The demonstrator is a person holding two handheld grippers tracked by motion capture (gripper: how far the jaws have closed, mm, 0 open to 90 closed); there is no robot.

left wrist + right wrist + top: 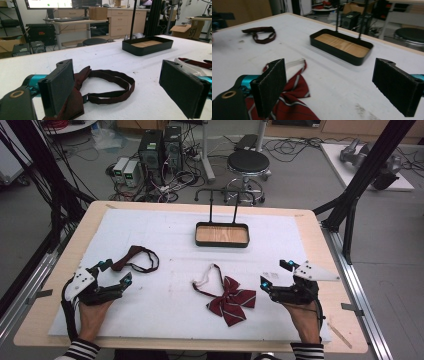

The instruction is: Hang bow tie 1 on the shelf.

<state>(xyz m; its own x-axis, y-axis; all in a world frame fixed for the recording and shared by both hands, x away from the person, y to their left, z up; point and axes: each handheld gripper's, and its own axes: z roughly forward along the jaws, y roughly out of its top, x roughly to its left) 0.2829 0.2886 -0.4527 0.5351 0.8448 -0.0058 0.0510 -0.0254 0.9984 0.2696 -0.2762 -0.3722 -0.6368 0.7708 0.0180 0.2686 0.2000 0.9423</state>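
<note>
A dark maroon bow tie with a looped strap [137, 258] lies on the white mat at the left, just beyond my left gripper [115, 273], which is open. In the left gripper view that dark tie [100, 86] lies between and past the jaws. A red striped bow tie [231, 298] with a white strap lies at centre front, left of my right gripper [275, 274], also open. In the right gripper view the striped tie [290, 98] lies by the left jaw. A black tray with a wooden floor [222, 234] stands at the back centre.
The tray [342, 47] has two thin upright rods behind it. The white mat [170, 240] covers most of the wooden table. A stool [248, 163], computers and cables stand on the floor beyond. A black frame post [360, 180] rises at the right.
</note>
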